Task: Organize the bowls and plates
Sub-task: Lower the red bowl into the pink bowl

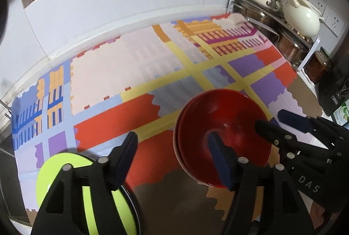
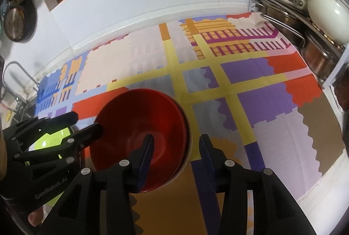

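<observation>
A nested stack of red bowls sits on the patterned cloth. My left gripper is open and straddles the stack's left rim: one finger reaches inside the top bowl, the other stands clear outside. My right gripper is open too and straddles the right rim the same way. Each shows in the other's view, the right gripper and the left gripper. A lime-green plate lies on darker plates to the left of the bowls.
A metal rack with cream and steel pots stands at the back right corner. A white wall bounds the far side. Dark boxes sit at the right edge, and a wire rack at the left.
</observation>
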Action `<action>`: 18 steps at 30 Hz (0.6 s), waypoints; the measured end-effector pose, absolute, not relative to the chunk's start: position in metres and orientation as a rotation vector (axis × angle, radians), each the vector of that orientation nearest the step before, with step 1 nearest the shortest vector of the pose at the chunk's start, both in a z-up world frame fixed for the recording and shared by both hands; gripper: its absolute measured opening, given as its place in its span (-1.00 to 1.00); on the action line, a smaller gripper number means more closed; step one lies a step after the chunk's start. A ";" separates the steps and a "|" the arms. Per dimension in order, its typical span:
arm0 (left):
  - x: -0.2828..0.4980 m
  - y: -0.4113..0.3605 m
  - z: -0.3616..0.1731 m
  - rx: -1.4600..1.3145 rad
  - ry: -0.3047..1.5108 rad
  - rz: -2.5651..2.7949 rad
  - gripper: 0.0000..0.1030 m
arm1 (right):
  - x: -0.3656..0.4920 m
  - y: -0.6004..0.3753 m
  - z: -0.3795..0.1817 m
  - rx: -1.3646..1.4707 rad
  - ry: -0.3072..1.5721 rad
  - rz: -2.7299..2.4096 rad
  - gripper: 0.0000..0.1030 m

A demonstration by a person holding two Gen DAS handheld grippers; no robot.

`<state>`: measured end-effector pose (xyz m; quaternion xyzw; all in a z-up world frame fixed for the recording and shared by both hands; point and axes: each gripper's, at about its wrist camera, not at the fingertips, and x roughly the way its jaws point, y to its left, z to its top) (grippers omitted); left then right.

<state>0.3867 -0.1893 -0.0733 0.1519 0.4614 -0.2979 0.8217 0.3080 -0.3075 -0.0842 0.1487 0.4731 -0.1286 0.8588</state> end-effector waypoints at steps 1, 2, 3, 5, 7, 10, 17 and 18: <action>0.385 -0.188 -0.071 0.323 0.959 -0.637 0.30 | 0.306 -0.308 -0.082 0.318 0.979 -0.282 -0.05; 0.383 -0.185 -0.069 0.327 0.923 -0.641 0.30 | 0.305 -0.308 -0.080 0.318 0.968 -0.293 -0.01; 0.381 -0.184 -0.068 0.331 0.898 -0.648 0.30 | 0.303 -0.307 -0.077 0.313 0.949 -0.307 0.06; 0.375 -0.181 -0.066 0.366 0.856 -0.672 0.33 | 0.298 -0.305 -0.070 0.277 0.902 -0.352 0.22; 0.373 -0.182 -0.068 0.405 0.872 -0.696 0.35 | 0.295 -0.301 -0.064 0.235 0.871 -0.377 0.33; 0.373 -0.180 -0.070 0.421 0.915 -0.708 0.35 | 0.293 -0.294 -0.059 0.193 0.855 -0.362 0.34; 0.371 -0.174 -0.061 0.401 0.914 -0.679 0.45 | 0.290 -0.294 -0.055 0.258 0.845 -0.331 0.34; 0.370 -0.174 -0.060 0.409 0.905 -0.673 0.46 | 0.290 -0.295 -0.055 0.269 0.846 -0.329 0.34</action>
